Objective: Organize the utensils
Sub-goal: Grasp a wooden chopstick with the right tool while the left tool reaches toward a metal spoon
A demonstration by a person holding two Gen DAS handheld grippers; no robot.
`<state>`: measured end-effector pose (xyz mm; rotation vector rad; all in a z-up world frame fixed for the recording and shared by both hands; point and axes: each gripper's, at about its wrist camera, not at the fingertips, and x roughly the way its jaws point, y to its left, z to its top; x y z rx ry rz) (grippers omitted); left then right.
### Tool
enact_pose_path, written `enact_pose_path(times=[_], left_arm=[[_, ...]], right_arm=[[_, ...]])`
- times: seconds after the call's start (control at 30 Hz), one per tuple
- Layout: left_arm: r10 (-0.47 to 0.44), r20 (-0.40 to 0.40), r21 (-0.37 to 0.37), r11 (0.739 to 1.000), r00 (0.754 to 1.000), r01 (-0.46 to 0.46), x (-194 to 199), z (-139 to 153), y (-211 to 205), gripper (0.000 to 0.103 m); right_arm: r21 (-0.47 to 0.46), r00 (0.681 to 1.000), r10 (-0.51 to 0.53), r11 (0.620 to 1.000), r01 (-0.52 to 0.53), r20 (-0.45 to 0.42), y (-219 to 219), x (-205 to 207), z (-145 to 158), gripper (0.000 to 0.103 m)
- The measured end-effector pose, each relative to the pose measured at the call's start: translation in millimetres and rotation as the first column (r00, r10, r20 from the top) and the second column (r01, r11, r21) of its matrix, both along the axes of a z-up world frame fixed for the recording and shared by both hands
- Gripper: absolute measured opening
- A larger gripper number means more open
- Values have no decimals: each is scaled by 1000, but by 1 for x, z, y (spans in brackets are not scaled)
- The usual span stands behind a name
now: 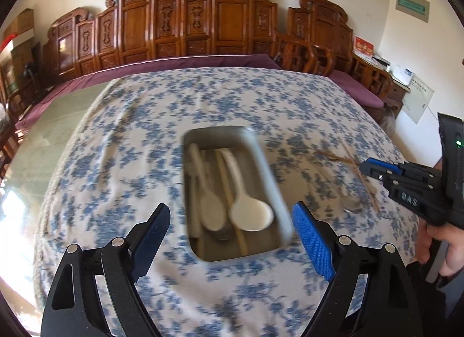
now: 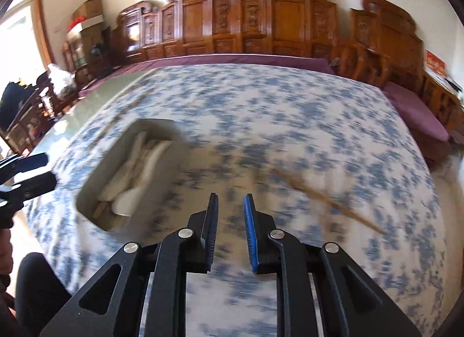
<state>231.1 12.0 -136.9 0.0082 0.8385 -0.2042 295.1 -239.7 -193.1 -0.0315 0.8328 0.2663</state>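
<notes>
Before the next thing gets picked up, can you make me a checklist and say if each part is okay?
1. Tray sits flat on the tablecloth: ok.
2. White spoons lie inside the tray: ok.
3. All utensils put away: not ok, chopsticks lie loose on the cloth.
4. Left gripper open and empty: ok.
5. Right gripper empty: ok, jaws only narrowly apart.
6. How many chopsticks remain outside: cannot tell, too blurred.

A matt cotton-looking floral cloth covers the table. At centre frame, the tray looks dull metal, holding glossy white spoons. Carved wooden screens behind shine, varnished.
</notes>
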Motion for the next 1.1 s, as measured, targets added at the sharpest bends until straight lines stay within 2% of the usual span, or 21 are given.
enact_pose_path(times=[0.23,0.33,0.43,0.67,0.77,0.93,1.1], left_arm=[[-45,-16,5,999,999,45,6,-9,-44,82],[-63,-26,7,998,998,63,11,-13,-61,82],[-80,-35,10,997,996,80,14,-18,-75,82],[-112,-68,7,994,991,113,25,-33,-98,82],[-118,-78,7,993,990,119,29,-38,-104,82],[-119,-96,-4,993,988,119,36,-48,-112,82],[-123,-115,-5,992,986,123,42,-58,-122,82]], right_arm=[[-16,997,-71,997,71,-21,-58,17,-23,20],[-8,995,-93,996,93,-39,-76,27,-35,28],[-10,994,-101,995,101,-44,-85,34,-43,28],[-118,996,-69,991,63,-48,-101,53,-66,28],[-86,995,-74,994,68,-73,-111,58,-72,28],[-17,997,-14,1000,13,-72,-98,53,-67,28],[-35,992,19,999,-23,-123,-81,51,-76,27]])
